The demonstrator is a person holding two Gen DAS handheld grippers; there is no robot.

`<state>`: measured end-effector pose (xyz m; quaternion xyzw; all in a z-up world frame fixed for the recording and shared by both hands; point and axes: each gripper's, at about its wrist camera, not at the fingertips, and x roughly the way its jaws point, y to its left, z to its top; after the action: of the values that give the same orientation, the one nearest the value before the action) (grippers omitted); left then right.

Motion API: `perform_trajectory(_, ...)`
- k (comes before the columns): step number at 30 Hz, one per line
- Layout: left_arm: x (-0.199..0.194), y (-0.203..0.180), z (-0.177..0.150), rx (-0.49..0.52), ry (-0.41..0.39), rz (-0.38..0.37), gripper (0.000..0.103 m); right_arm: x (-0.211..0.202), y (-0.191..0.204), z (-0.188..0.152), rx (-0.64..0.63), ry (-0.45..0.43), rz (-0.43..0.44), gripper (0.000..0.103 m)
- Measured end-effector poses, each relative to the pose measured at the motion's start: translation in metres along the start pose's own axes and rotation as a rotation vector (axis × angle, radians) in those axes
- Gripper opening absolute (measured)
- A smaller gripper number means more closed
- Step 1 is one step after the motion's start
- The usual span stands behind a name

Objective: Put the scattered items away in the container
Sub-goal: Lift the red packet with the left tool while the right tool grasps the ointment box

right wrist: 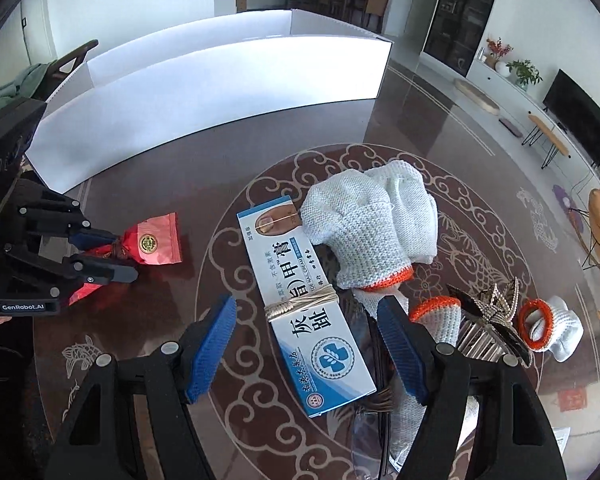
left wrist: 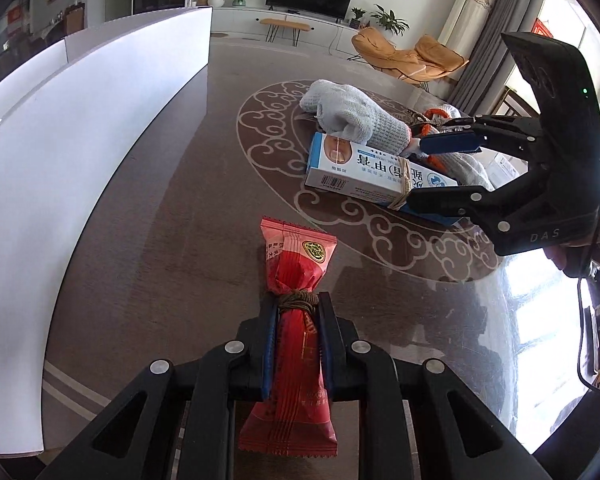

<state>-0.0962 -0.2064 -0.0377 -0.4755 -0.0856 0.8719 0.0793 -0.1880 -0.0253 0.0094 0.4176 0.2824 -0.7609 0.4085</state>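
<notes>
1. Left wrist view: my left tongs [left wrist: 296, 344] are clamped on the red packet [left wrist: 294, 320], pads pressing just below its cord tie. The packet seems lifted off the table [left wrist: 180, 220], though I can't be sure. The white container [left wrist: 80, 120] stands to the left, wall near; its inside is hidden from here.
2. Same view: my right tongs [left wrist: 432, 168] sit over the far end of the box [left wrist: 364, 176], jaws apart on either side. A glove [left wrist: 352, 116] lies against the box.
3. Writing here: "DAS" on the right tongs' body; a barcode on the box end; Chinese print, upside down.
4. Right wrist view: my right tongs [right wrist: 306, 344] stand wide apart, straddling the box [right wrist: 304, 300], pads not touching it. A cord is bound round its middle.
5. The container [right wrist: 220, 92] is beyond; what shows of it looks empty.
6. My judgement: early. Nothing visibly packed. Packet in hand, box next; gloves [right wrist: 372, 224], a glove piece [right wrist: 548, 328] and a dark studded item [right wrist: 496, 312] remain.
7. Writing: "NAIL CREAM" plus large Chinese characters on the box; "GenRobot.AI" on the left tongs [right wrist: 112, 256].
</notes>
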Motion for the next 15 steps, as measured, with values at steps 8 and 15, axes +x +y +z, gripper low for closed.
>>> perform_trajectory(8,-0.001,0.002,-0.003,0.022,-0.011,-0.022,0.020,0.036,0.009,0.003,0.017,0.133,0.048,0.063)
perform_trajectory(15,-0.005,-0.009,-0.011,0.048,0.000,-0.030,0.020,-0.008,0.033,-0.068,0.444,0.042,-0.004,0.045)
